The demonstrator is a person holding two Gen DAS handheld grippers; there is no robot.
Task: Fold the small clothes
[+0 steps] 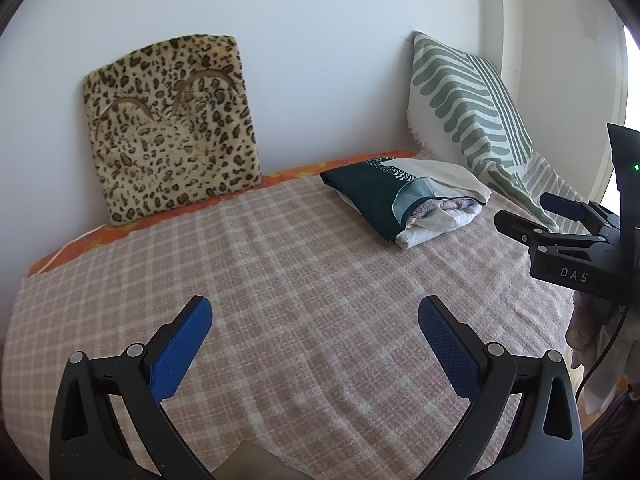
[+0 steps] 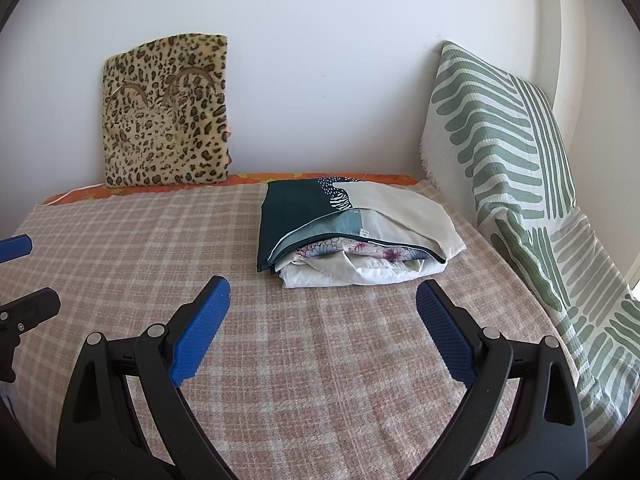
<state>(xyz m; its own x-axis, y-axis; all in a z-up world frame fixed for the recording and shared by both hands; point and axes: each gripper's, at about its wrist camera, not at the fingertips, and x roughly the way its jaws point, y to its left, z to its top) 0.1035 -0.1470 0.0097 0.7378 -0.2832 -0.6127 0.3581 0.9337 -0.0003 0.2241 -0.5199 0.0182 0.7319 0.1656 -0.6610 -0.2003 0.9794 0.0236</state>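
Observation:
A stack of folded clothes (image 1: 404,200), dark teal and cream on top with white and floral pieces under it, lies at the back right of the checked bed cover (image 1: 300,280). It also shows in the right wrist view (image 2: 352,232). My left gripper (image 1: 316,312) is open and empty, hovering over the bare cover well in front of the stack. My right gripper (image 2: 323,292) is open and empty, just in front of the stack. The right gripper also shows in the left wrist view (image 1: 540,212) at the right edge. The left gripper's fingers (image 2: 16,246) show at the left edge.
A leopard-print cushion (image 1: 168,124) leans on the wall at the back left. A green-and-white striped pillow (image 2: 520,184) leans at the right. An orange sheet (image 1: 120,228) shows along the bed's far edge. Some cloth (image 1: 592,336) hangs off the bed's right side.

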